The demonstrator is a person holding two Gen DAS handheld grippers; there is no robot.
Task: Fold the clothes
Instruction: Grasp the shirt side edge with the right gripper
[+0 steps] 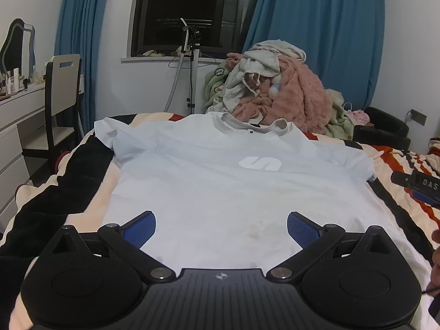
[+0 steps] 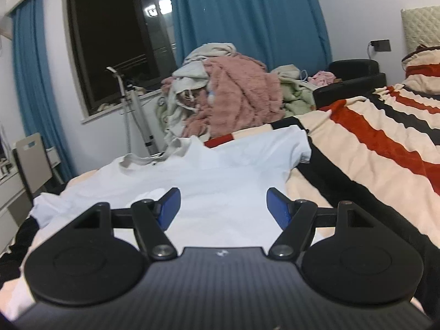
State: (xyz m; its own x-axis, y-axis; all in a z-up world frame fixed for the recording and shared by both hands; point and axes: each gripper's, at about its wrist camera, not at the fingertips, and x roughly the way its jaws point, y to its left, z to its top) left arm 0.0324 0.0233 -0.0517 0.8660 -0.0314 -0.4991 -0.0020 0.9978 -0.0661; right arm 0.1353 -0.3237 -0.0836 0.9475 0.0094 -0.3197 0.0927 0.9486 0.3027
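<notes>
A white T-shirt (image 1: 209, 181) with a pale logo (image 1: 260, 162) lies spread flat, front up, on the striped bed, collar at the far end. My left gripper (image 1: 221, 227) hovers over its lower hem area, open, nothing between the blue pads. The right wrist view shows the same T-shirt (image 2: 220, 170) from its right side. My right gripper (image 2: 224, 206) is open above the shirt's body, holding nothing. Part of the right gripper (image 1: 418, 187) shows at the right edge of the left wrist view.
A heap of pink, green and cream laundry (image 1: 277, 88) sits beyond the shirt's collar. The striped blanket (image 2: 371, 148) covers the bed. A chair (image 1: 63, 93) and white desk (image 1: 16, 115) stand left. A stand with a hose (image 1: 192, 63) is by the window.
</notes>
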